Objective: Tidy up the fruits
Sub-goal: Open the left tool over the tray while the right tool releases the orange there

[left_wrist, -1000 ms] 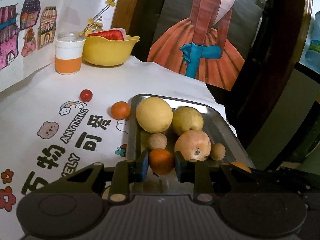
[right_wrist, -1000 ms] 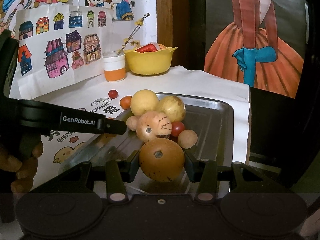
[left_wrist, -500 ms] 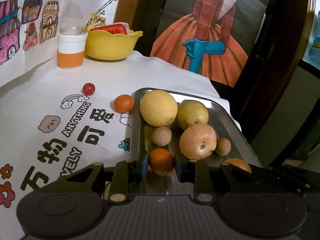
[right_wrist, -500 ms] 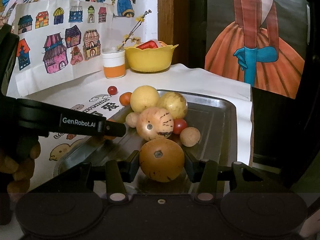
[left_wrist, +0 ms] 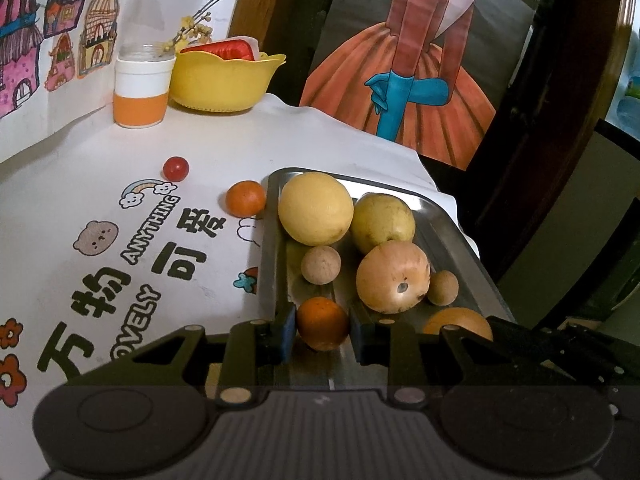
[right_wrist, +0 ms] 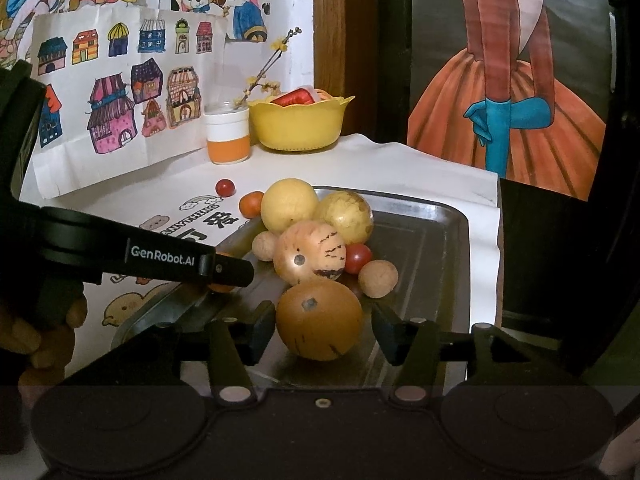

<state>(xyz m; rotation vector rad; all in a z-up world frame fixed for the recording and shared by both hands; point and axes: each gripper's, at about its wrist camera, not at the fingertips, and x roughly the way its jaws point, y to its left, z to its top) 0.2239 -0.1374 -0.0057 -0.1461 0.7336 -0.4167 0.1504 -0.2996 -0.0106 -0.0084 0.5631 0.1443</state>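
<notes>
your left tongs (left_wrist: 322, 330) are pinched on a small orange (left_wrist: 322, 328) low over the metal tray (right_wrist: 440, 232), your right tongs (right_wrist: 323, 328) sit wide around a big brownish fruit (right_wrist: 319, 320) resting in it, and further back a cherry tomato (left_wrist: 175, 168) and tangerine (left_wrist: 245, 199) sit out on the surface (left_wrist: 280, 136)

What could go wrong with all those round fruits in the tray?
The piled fruits lean on each other, so setting the big orange-brown fruit down could nudge the speckled one rolling. The small orange in the left hand-held gripper sits near the tray's edge and might roll out.
</notes>
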